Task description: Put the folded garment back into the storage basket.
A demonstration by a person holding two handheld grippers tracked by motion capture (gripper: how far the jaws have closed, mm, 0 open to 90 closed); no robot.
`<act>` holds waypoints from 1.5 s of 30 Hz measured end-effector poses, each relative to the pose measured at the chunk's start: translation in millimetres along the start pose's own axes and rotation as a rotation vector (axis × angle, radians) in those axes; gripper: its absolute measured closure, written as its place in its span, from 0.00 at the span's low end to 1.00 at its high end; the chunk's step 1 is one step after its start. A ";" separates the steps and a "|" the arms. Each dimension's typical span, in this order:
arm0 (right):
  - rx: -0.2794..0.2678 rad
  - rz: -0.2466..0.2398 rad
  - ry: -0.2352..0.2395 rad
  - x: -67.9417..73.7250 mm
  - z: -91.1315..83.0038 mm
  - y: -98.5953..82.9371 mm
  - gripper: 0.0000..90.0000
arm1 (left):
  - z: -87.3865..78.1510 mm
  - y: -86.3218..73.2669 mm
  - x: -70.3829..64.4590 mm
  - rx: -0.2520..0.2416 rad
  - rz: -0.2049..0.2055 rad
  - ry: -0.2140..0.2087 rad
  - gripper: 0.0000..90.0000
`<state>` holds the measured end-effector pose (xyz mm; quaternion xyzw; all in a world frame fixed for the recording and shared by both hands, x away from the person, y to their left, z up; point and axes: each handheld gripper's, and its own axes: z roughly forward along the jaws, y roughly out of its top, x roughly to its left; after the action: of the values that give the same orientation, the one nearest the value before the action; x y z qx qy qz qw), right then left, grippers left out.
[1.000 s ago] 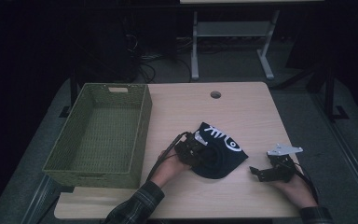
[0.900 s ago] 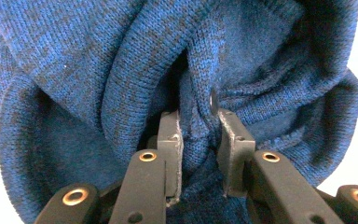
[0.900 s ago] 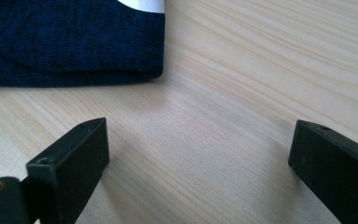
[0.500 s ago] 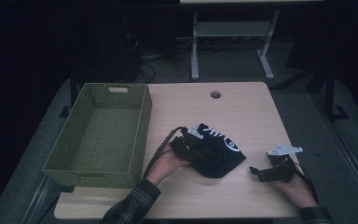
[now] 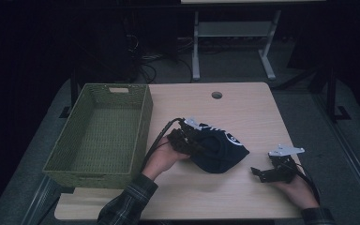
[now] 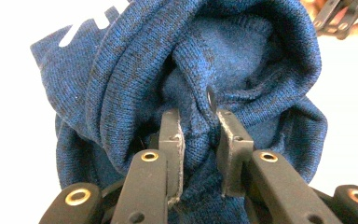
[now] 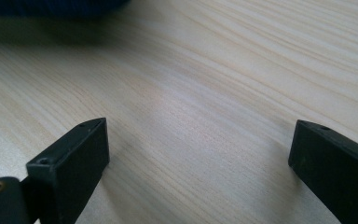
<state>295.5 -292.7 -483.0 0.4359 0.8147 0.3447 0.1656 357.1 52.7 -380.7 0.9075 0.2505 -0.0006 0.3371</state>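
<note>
A dark blue knit garment [image 5: 218, 150] with white markings lies bunched at the middle of the wooden table [image 5: 243, 108]. My left gripper [image 5: 193, 140] is at its left side, shut on a fold of the blue knit [image 6: 242, 70], which is pinched between the two jaws. The left gripper [image 6: 199, 140] holds the cloth close to the camera. My right gripper [image 5: 258, 172] rests low over the table near the front right, open, a little right of the garment. In the right gripper view its jaws stand wide apart over bare wood [image 7: 200, 116], with the garment's edge [image 7: 56, 7] at the top.
A green woven basket [image 5: 56, 164] stands empty on the table's left side, its right wall close to my left hand. A round cable hole [image 5: 216, 95] is at the table's far middle. A metal stand [image 5: 234, 33] and cables are on the floor beyond.
My left gripper has moved left and slightly toward the basket, drawing the garment with it. The right gripper has stayed put.
</note>
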 end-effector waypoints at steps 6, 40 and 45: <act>-0.001 0.001 0.000 0.0 0.1 0.0 0.05 | -17.9 9.3 2.8 -0.018 0.010 0.003 0.82; -0.001 0.003 0.001 0.2 0.0 0.0 0.05 | -138.3 14.8 44.8 -0.110 -0.033 0.171 0.82; -0.001 0.003 0.001 0.2 0.0 0.1 0.05 | -154.1 5.2 51.7 -0.125 -0.063 0.208 0.82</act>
<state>295.4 -292.5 -483.0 0.4371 0.8138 0.3455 0.1650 378.8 167.2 -267.2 0.8717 0.3120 0.0987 0.3648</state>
